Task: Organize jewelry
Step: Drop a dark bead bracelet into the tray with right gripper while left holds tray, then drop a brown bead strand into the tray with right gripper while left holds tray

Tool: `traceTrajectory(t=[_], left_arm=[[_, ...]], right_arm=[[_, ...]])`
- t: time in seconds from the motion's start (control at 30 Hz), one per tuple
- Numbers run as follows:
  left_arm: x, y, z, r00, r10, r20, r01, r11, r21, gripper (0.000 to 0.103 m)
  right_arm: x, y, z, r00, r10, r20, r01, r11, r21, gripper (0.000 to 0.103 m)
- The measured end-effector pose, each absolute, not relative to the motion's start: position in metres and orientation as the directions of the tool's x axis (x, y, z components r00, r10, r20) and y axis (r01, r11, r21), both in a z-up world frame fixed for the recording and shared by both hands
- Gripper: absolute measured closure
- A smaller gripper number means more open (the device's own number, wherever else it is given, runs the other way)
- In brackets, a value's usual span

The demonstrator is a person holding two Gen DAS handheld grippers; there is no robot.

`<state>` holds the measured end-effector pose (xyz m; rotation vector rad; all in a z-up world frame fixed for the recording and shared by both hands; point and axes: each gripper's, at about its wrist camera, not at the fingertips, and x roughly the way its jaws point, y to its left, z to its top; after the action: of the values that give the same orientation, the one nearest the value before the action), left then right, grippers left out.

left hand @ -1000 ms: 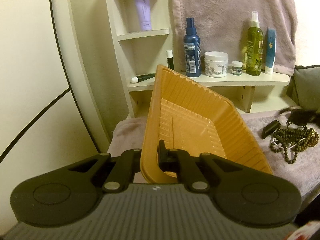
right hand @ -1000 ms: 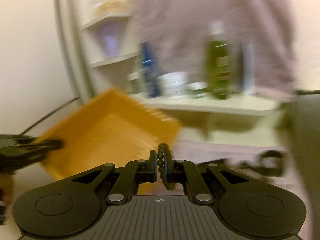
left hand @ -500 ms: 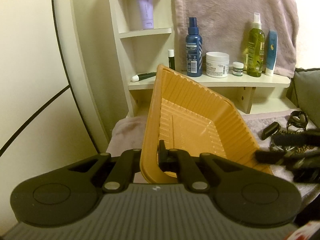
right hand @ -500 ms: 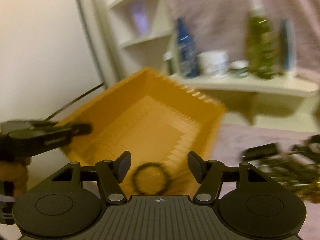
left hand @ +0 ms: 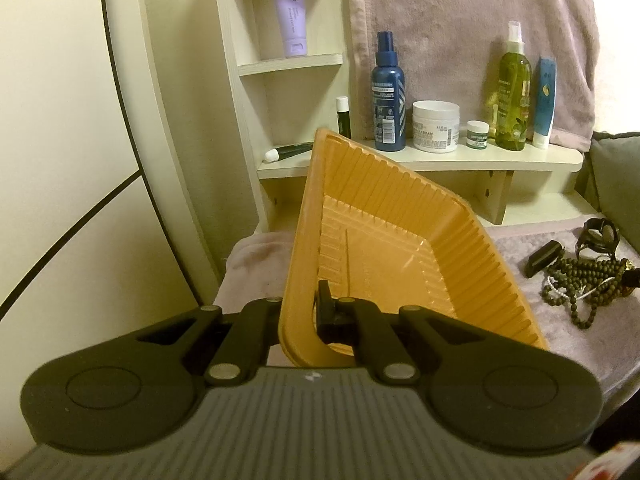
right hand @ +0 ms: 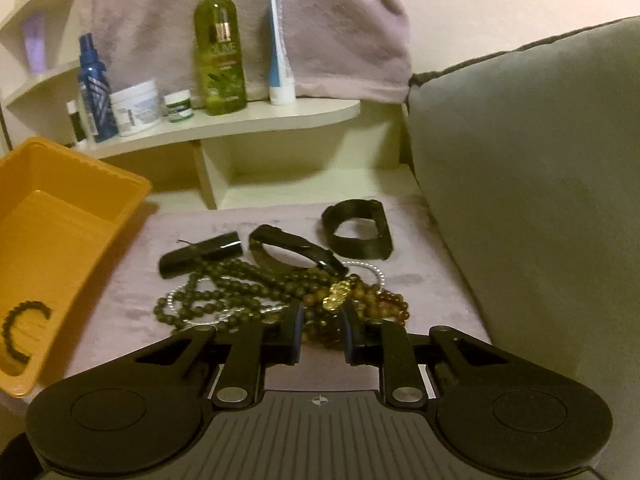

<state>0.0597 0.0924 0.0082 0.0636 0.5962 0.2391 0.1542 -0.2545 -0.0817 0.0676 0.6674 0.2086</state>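
My left gripper [left hand: 306, 314] is shut on the near rim of an orange plastic tray [left hand: 384, 248] and holds it tilted. The tray [right hand: 60, 216] also shows at the left of the right wrist view, with a dark bead bracelet [right hand: 22, 330] lying in it. My right gripper [right hand: 320, 330] is open and empty, just above a pile of jewelry [right hand: 260, 284] on a mauve cloth: green bead strands, amber beads [right hand: 384, 306], a gold piece [right hand: 340, 294], black bands [right hand: 358, 230]. The pile [left hand: 584, 284] lies right of the tray in the left wrist view.
A cream shelf [left hand: 440, 160] behind carries a blue spray bottle [left hand: 388, 100], white jar [left hand: 435, 126], green bottle [right hand: 219, 48] and tubes. A grey cushion [right hand: 532, 168] rises on the right. A mauve towel [left hand: 460, 32] hangs behind the shelf.
My right gripper opened and dropped the dark bead bracelet into the tray, then swung right to the jewelry pile. The left gripper kept holding the tray still.
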Motion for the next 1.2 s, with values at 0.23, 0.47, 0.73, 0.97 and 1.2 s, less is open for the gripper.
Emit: traceTrajectory(t=[0.23, 0.47, 0.73, 0.97, 1.2], left_arm=[[0.061, 0.092, 0.009, 0.798, 0.244, -0.55, -0.203, 0.97, 0.135, 0.099], [0.061, 0.092, 0.009, 0.799, 0.243, -0.55, -0.203, 0.97, 0.134, 0.099], [0.061, 0.092, 0.009, 0.803, 0.238, -0.547, -0.203, 0.971, 0.125, 0.099], [0.059, 0.093, 0.008, 0.804, 0.233, -0.547, -0.202, 0.972, 0.117, 0.099], [0.06, 0.093, 0.008, 0.803, 0.237, -0.547, -0.205, 0.971, 0.12, 0.099]], right_arm=[[0.16, -0.252, -0.086, 0.759, 0.202, -0.619, -0.157, 0.979, 0.127, 0.086], [0.15, -0.258, -0.077, 0.78, 0.188, -0.597, -0.144, 0.982, 0.12, 0.103], [0.138, -0.268, -0.05, 0.824, 0.171, -0.541, -0.137, 0.985, 0.104, 0.103], [0.145, -0.258, -0.07, 0.784, 0.175, -0.595, -0.154, 0.984, 0.087, 0.1], [0.157, -0.256, -0.083, 0.77, 0.166, -0.616, -0.136, 0.986, 0.096, 0.069]])
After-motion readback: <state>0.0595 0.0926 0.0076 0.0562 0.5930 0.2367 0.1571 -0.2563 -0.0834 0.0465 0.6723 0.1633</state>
